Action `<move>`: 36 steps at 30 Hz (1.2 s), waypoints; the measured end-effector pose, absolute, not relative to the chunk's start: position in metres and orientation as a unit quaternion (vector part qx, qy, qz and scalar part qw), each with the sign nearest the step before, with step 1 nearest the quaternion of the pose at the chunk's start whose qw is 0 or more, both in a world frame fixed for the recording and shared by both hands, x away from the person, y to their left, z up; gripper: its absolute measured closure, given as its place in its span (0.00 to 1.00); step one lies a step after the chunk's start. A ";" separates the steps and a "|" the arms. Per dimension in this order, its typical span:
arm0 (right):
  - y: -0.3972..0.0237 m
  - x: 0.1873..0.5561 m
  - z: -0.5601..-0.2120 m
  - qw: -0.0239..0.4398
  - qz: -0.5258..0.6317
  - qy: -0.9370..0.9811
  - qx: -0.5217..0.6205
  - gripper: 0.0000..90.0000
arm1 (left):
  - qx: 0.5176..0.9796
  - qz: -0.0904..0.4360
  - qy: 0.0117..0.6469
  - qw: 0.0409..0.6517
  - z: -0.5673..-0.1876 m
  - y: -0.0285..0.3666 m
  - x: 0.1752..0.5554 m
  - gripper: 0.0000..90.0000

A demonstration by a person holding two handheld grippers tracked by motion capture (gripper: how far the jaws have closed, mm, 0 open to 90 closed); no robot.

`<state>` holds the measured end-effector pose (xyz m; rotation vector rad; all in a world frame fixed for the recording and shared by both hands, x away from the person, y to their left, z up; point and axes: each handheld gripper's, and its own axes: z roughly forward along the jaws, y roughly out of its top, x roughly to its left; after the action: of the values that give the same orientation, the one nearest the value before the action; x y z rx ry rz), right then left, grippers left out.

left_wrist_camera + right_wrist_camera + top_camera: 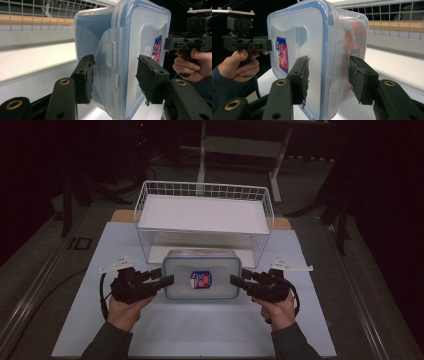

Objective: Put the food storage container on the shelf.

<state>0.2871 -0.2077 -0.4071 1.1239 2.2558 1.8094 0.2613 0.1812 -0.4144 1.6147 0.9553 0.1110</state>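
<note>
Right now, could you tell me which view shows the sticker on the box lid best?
The high view: the sticker faces the camera whole, mid-lid on the box. The right gripper view shows it close but slanted, above one pad. The left gripper view shows it cut by a pad and the far gripper.

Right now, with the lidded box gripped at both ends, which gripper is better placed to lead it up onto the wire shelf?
Neither clearly. The left gripper and right gripper clamp opposite ends of the plastic box, level with each other, below the wire shelf. Probably lift with both together.
</note>
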 end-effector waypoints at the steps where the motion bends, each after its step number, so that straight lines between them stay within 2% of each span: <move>1: -0.208 0.288 -0.404 0.023 0.586 0.726 0.360 0.57 | 0.694 0.050 0.409 0.590 -0.412 0.181 0.262 0.54; 36: -0.199 0.323 -0.344 0.063 0.626 0.705 0.327 0.57 | 0.681 0.087 0.385 0.617 -0.354 0.190 0.296 0.54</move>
<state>0.3227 -0.1989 -0.3442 0.9894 2.1309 1.8906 0.2955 0.1902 -0.3536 1.5683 0.8865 0.2000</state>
